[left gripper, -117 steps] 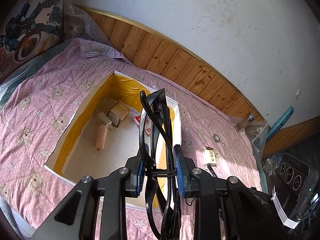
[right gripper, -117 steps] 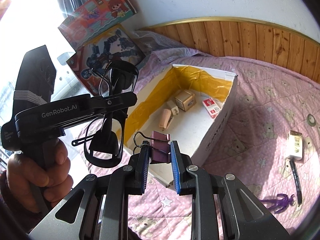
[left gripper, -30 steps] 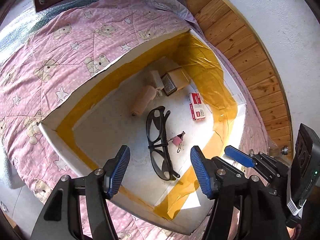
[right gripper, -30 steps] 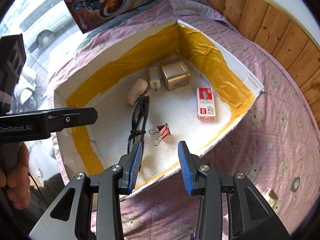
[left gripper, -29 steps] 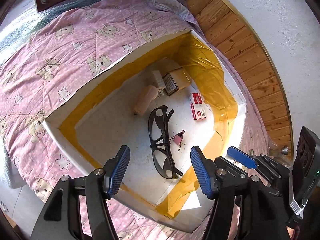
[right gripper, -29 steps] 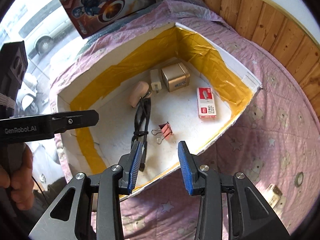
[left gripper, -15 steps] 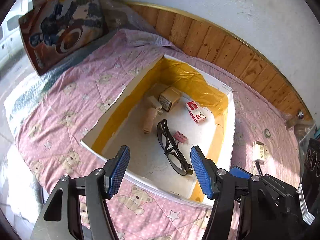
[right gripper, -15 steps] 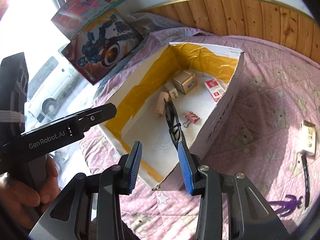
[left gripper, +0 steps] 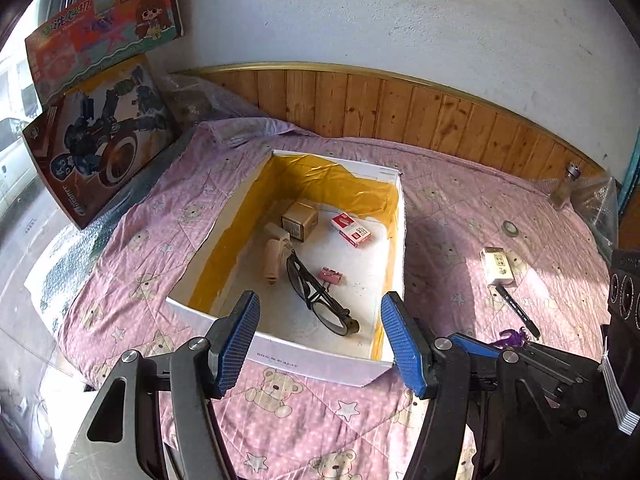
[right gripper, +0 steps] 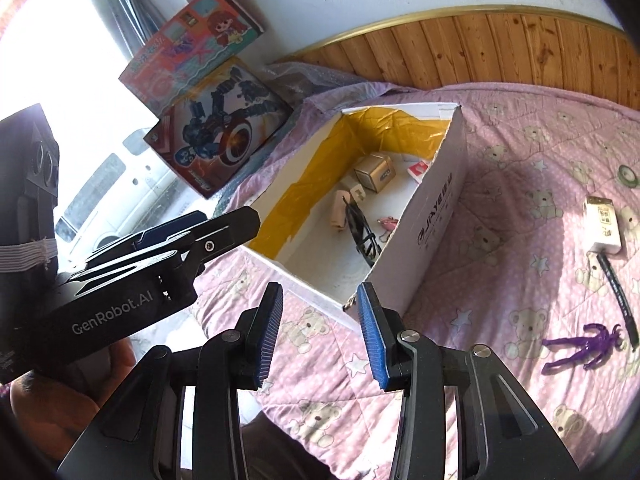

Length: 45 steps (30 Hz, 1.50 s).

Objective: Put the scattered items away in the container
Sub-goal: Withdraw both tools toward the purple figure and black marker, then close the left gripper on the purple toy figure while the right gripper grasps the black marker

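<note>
Status: your left tool (left gripper: 320, 340) and right tool (right gripper: 318, 336) both gape with nothing between the jaws, short of the white cardboard box lined with yellow tape (left gripper: 394, 240). Inside: black-framed glasses (left gripper: 318, 296), pink binder clip (left gripper: 330, 276). Outstanding on the pink bear-print bedspread (right gripper: 520, 160): black pen (right gripper: 616, 284), purple toy figure (right gripper: 580, 346), both thin; 1 shallow pinch could snag quilt fabric or flick them away.

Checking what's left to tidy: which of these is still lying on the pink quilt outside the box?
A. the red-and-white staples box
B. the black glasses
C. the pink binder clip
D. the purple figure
D: the purple figure lies on the quilt right of the box, beside a black pen; the other three lie inside.
</note>
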Tool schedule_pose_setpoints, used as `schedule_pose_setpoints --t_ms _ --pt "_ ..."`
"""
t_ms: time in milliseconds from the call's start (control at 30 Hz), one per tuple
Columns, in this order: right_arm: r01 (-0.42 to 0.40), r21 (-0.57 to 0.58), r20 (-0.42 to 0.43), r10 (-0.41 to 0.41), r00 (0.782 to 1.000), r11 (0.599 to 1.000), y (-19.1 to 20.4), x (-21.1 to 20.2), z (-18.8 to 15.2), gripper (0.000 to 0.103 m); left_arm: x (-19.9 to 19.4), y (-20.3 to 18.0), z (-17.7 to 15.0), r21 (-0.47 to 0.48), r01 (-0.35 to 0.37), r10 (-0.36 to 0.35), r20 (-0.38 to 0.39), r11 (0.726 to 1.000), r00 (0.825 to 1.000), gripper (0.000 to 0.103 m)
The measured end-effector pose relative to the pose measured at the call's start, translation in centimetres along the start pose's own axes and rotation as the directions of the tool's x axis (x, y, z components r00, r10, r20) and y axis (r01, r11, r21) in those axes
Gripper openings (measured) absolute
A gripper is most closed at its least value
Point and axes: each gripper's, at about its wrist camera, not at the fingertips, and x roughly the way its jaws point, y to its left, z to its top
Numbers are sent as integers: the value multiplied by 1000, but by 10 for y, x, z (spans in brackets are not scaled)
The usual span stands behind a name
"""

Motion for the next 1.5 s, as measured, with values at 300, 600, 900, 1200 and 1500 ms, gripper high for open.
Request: schedule_pose_setpoints --t_ms 300,600,900,1200,1500 --pt "24 105 -33 -20 999 994 -30 -10 -50 43 -4 -17 -37 12 86 -85 -33 996 996 64" --pt "108 245 42 -122 992 963 -89 -60 -71 43 0 -92 -47 160 292 -280 -97 943 955 68" --pt "226 414 88 -286 954 882 -171 -116 -90 43 36 -168 -68 301 415 -355 -236 859 905 70" --pt "280 433 69 -341 937 857 -222 -127 -76 43 87 -221 -83 374 469 -349 -346 800 871 70" --pt "334 332 8 -356 934 882 -249 -103 -45 43 134 -254 -80 378 502 -348 -406 778 845 70"
